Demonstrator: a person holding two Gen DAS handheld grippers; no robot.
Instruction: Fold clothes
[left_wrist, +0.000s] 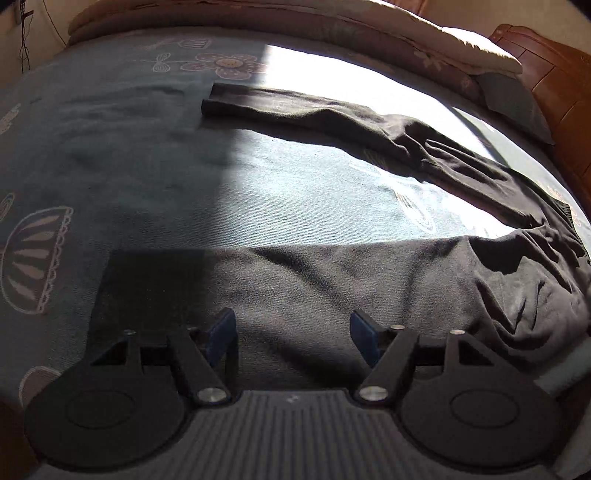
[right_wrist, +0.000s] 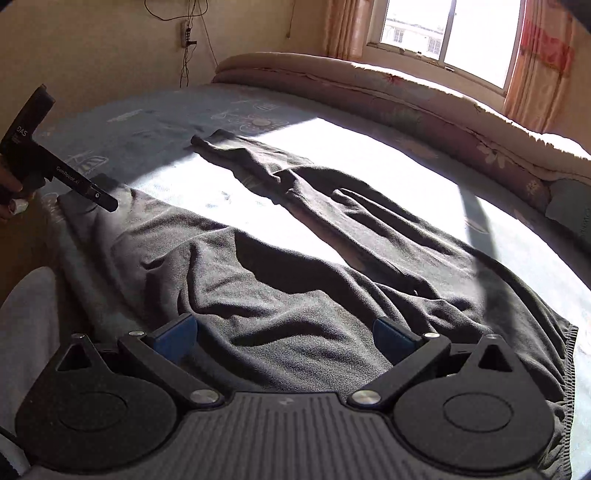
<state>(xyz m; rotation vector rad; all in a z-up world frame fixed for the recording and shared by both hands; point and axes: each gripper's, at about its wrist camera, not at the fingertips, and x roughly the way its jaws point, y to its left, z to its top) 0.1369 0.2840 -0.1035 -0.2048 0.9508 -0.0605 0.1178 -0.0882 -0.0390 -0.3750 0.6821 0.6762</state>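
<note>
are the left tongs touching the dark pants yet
Cannot tell. In the right wrist view the left tongs overlap the pants near their cuff, but no gap or contact shows plainly. The left wrist view shows open tongs above the fabric.

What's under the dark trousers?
The blue bedsheet with flower prints lies under the trousers. Whatever part of the sheet they cover is hidden, so its pattern there cannot be seen.

Dark garment (left_wrist: 332, 280) runs off right edge in left wrist view, its near hem hidden behind gripper body; hand (right_wrist: 9, 199) holding left gripper (right_wrist: 107, 201) cut by frame edge.
</note>
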